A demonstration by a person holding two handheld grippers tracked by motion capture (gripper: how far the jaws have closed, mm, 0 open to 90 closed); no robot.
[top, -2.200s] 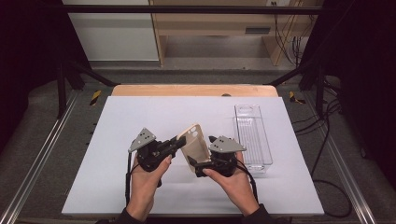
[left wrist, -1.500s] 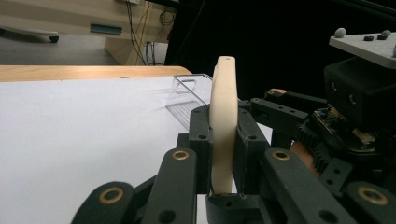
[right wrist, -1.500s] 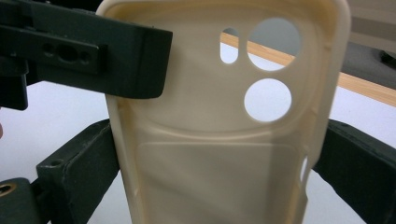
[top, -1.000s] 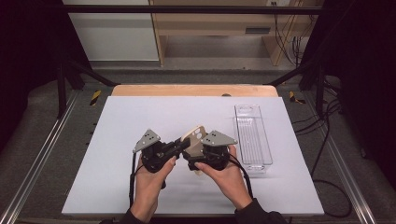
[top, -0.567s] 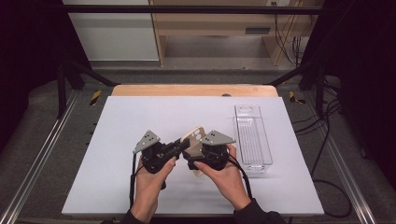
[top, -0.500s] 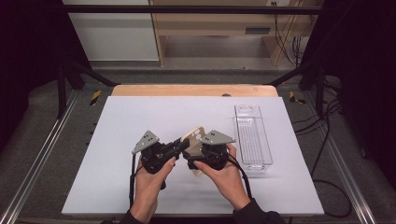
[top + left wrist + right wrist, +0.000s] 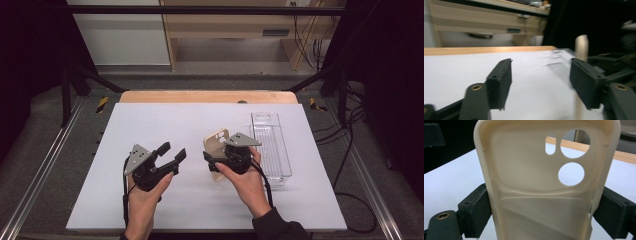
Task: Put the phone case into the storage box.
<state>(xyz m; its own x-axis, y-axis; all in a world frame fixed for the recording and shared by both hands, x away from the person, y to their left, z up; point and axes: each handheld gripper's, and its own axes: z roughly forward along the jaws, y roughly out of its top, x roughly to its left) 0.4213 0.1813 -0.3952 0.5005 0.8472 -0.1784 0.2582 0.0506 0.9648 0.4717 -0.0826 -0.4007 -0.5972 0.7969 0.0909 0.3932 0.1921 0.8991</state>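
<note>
In the high view, the right gripper (image 7: pixel 212 161) holds a cream phone case (image 7: pixel 216 145) near the middle of the white table (image 7: pixel 165 125), and the case stands almost upright, leaning a little away from the person. The right gripper view shows what the high view cannot: the two black pads (image 7: pixel 477 207) press on both long edges of the phone case (image 7: pixel 544 182), and the inner side of the case faces the camera, with two round camera holes and one narrow slot near its upper end. The left gripper (image 7: pixel 172 155) is to the left of the case in the high view, well apart from it, and its jaws are spread with nothing between them; they have just been opening. The left gripper view confirms this, because only bare white table (image 7: pixel 454 72) shows between its two pads, and the phone case (image 7: pixel 581 50) appears there edge-on as a thin pale strip behind the pad on the right side. This picture is blurred, so I cannot say for sure whether the strip touches that pad, but it seems to be farther away. A clear plastic tray (image 7: pixel 271 145) lies on the table just beside the right hand (image 7: pixel 247 180), on its far right side, and it looks empty.
</note>
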